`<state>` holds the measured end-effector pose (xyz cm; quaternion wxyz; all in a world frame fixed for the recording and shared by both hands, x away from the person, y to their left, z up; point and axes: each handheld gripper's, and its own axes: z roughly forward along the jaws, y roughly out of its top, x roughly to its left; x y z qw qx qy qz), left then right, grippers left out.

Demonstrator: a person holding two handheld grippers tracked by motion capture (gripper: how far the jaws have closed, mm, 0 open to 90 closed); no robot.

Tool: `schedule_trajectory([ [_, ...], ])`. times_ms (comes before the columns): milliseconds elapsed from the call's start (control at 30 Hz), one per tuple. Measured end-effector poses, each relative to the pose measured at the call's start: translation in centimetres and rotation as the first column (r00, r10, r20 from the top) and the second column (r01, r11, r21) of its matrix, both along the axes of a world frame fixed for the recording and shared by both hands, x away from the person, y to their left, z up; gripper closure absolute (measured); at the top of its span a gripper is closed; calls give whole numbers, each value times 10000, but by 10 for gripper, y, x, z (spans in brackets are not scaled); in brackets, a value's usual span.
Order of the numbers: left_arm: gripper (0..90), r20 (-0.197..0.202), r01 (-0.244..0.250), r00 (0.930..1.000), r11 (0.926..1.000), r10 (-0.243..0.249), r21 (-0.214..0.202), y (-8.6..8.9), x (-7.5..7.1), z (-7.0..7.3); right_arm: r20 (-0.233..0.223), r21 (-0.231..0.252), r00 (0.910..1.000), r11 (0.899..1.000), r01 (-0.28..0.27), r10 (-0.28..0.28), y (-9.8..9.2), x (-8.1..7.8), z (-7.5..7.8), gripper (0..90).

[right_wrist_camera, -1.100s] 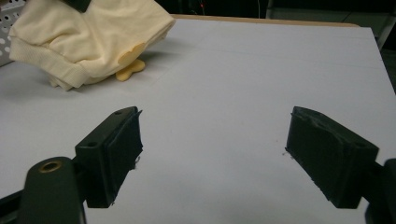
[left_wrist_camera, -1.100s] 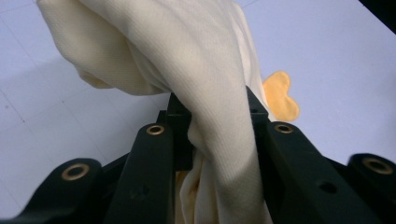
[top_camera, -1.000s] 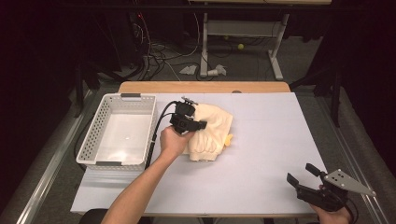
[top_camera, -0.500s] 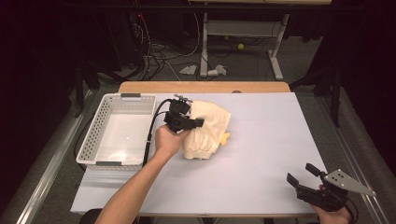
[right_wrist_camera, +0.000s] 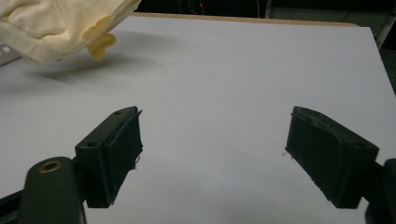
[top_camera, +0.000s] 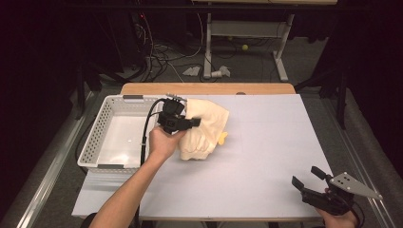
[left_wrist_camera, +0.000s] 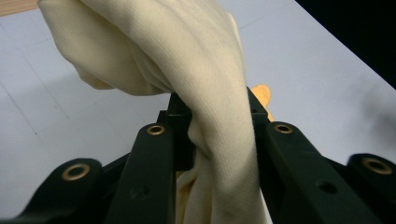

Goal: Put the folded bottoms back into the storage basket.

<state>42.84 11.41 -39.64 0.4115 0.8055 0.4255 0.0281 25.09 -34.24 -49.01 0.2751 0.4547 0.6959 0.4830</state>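
Observation:
A cream cloth [top_camera: 205, 127] hangs bunched over the white table top [top_camera: 275, 142], and my left gripper [top_camera: 191, 122] is shut on a fold of it. In the left gripper view the cloth [left_wrist_camera: 187, 46] is pinched between the black jaws of that gripper [left_wrist_camera: 215, 123] and drapes over them. A small yellow piece [top_camera: 222, 138] sticks out from under the cloth's right edge. My right gripper [top_camera: 306, 177] rests low at the table's near right corner, open with nothing between its jaws [right_wrist_camera: 212, 154]. Its view shows the cloth [right_wrist_camera: 56, 23] and the yellow piece [right_wrist_camera: 100, 46] far off.
A white slatted basket [top_camera: 90, 142] stands at the table's left side, just left of my left hand. A wooden strip [top_camera: 204, 89] runs along the far edge. Beyond the table are dark floor, cables and a desk frame [top_camera: 247, 28].
My left hand has moved left toward the basket and risen a little, carrying the cloth with it. The right gripper has stayed in place.

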Motion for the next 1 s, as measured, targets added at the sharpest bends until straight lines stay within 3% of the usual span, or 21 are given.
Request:
schedule_trajectory([
  [1000, 707, 241, -183, 9995, 9987, 195, -467, 32, -13, 20, -14, -4, 10000, 10000, 18, -18, 0, 0, 0, 186],
])
